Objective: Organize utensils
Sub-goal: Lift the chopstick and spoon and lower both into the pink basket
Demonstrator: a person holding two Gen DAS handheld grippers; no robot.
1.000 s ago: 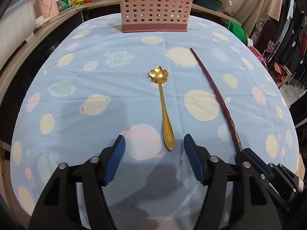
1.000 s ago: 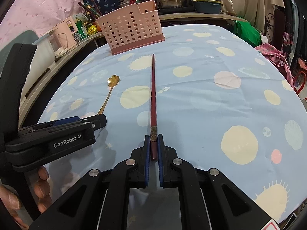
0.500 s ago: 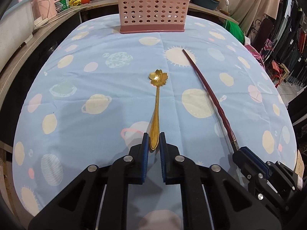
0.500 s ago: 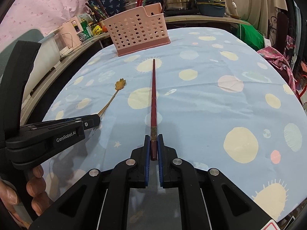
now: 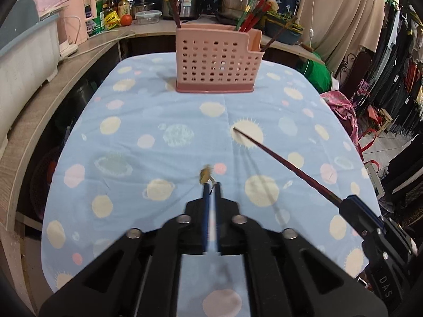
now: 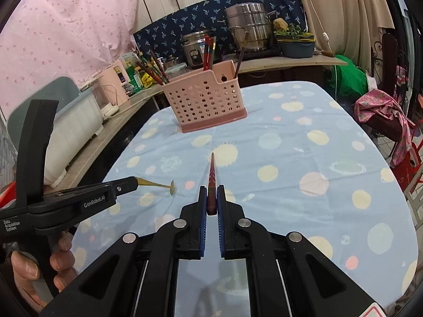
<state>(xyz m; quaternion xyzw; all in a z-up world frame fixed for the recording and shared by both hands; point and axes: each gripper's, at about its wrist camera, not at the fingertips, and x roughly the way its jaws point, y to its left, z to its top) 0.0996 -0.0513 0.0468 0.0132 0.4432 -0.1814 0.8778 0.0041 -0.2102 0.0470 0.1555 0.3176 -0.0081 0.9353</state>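
My left gripper (image 5: 210, 185) is shut on a gold flower-headed spoon (image 5: 205, 175) and holds it in the air above the table. It also shows in the right wrist view (image 6: 158, 185), sticking out of the left gripper (image 6: 132, 183). My right gripper (image 6: 210, 192) is shut on the end of a dark red chopstick (image 6: 212, 174), lifted off the cloth and pointing forward; it also shows in the left wrist view (image 5: 280, 159). A pink perforated utensil holder (image 5: 216, 60) stands at the far end of the table, with several chopsticks standing in it.
The table carries a light blue planet-print cloth (image 5: 158, 137). A wooden counter (image 5: 39, 111) with appliances and bottles runs along the left and back. Steel pots (image 6: 246, 26) stand behind the holder. Clothes and a chair (image 6: 383, 116) are on the right.
My left gripper closed on the spoon handle and lifted it off the cloth. My right gripper raised the chopstick off the table. Both have risen and tilted toward the holder.
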